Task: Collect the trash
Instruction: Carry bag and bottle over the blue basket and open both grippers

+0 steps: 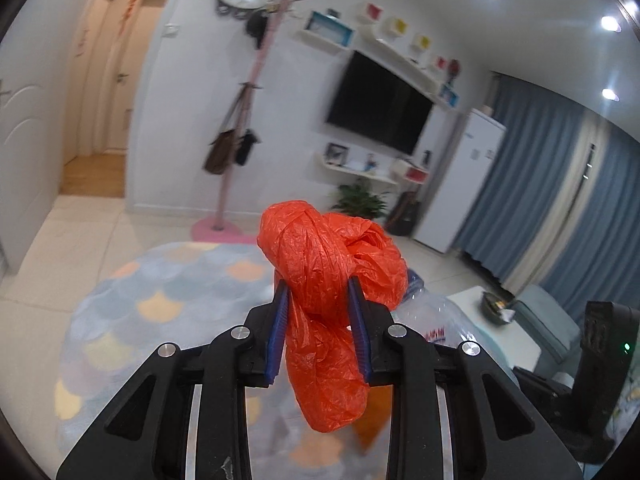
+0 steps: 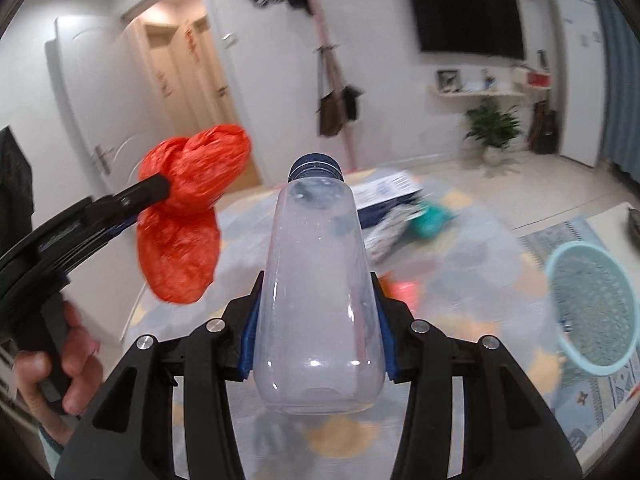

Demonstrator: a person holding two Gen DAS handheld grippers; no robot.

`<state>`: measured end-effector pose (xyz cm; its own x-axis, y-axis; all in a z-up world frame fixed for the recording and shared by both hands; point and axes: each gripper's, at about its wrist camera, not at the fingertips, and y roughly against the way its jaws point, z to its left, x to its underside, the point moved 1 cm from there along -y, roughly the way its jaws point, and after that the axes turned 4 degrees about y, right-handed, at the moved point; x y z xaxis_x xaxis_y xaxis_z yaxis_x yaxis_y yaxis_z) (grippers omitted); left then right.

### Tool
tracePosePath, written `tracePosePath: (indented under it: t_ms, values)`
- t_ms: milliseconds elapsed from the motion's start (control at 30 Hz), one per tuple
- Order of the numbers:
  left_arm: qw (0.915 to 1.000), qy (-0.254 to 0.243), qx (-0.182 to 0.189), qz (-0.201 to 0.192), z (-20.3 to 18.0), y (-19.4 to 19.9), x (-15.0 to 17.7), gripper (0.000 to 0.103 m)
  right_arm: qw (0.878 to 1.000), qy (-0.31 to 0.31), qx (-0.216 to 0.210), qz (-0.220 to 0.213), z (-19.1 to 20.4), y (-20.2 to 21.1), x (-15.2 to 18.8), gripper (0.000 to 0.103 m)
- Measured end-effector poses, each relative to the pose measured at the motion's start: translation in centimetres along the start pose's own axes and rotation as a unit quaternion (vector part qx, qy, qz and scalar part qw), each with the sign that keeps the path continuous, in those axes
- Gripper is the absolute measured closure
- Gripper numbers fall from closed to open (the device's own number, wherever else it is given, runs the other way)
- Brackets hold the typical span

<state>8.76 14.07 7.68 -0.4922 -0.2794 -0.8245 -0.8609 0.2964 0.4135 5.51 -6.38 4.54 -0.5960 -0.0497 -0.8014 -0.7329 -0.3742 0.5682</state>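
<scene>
- the left tongs are clamped on a knotted orange plastic bag, blue pads pressing its middle; the knot bulges past the tips and the tail hangs below.
- the right tongs are clamped on a clear plastic bottle with a dark blue cap pointing away from the camera, base toward it.
- both are held in the air above a pastel scale-patterned rug.
- in the right view a light blue mesh basket sits on the floor to the right, well apart from the bottle.
- scattered items lie blurred on the rug beyond the bottle, including a teal thing.
- a hand grips the left tool's handle.
</scene>
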Motion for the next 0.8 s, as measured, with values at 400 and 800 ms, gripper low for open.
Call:
tracePosePath:
  t_ms: [400,800]
  values:
    - [0.9921,-0.065,0.089,0.059,-13.3,-7.2,1.9,0.076,0.986,-0.099,0.126,-0.044,-15.1,4.7,-0.4,0.06]
    - [0.9704,-0.103,0.142,0.166,-24.1,-18.8,6.7,0.076,0.947,-0.218,0.233,0.032,-31.0,2.8,5.1,0.059]
